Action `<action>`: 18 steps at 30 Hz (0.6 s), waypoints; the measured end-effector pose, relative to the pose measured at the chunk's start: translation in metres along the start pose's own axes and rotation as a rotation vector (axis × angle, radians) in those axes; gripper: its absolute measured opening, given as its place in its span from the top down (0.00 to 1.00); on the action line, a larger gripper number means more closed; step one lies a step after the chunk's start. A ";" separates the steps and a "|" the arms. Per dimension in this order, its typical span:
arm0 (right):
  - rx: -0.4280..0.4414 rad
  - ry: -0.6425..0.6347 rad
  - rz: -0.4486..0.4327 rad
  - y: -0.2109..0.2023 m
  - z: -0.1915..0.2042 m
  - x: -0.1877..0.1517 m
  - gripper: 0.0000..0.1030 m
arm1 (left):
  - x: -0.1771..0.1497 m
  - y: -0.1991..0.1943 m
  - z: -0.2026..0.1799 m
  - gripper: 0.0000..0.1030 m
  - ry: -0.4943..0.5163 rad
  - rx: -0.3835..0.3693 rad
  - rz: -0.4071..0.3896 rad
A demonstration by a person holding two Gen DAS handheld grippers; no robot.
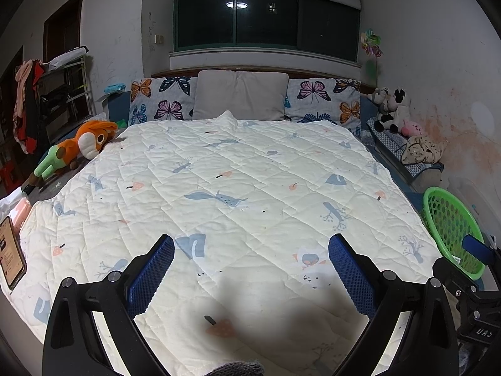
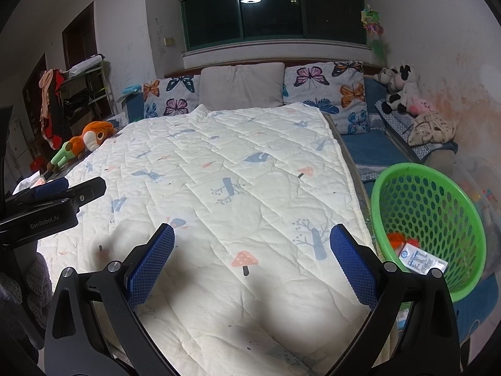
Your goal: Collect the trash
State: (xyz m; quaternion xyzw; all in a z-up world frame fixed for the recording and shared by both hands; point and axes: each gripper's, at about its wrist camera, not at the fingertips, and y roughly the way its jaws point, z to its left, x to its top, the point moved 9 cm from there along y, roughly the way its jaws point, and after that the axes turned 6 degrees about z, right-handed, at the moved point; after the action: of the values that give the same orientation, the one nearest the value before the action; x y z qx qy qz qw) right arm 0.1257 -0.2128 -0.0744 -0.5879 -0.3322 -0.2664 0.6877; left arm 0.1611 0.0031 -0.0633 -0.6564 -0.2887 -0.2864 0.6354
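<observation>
Sitting beside the bed's right edge, the green perforated basket holds a white printed packet and something orange at its bottom. The left gripper and the right gripper both hover over the cream quilt with blue pads spread wide, gripping nothing. A phone lies at the quilt's left edge, an orange plush toy farther up.

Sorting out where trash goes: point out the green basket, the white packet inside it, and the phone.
green basket [image 2: 407,169], right wrist view, far rim.
white packet [image 2: 422,260], right wrist view, printed face.
phone [image 1: 11,253], left wrist view, screen.
</observation>
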 end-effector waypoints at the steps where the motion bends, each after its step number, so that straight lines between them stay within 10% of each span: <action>1: 0.000 0.000 0.001 0.000 0.000 0.000 0.04 | -0.001 0.000 0.001 0.07 0.000 0.000 0.001; 18: 0.004 -0.001 0.002 0.002 -0.001 -0.003 0.04 | -0.001 0.000 -0.001 0.07 0.005 0.000 0.000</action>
State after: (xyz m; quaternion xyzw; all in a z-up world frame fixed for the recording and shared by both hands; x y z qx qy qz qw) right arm 0.1257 -0.2135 -0.0781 -0.5870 -0.3325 -0.2646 0.6891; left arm 0.1605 0.0021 -0.0643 -0.6557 -0.2870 -0.2884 0.6360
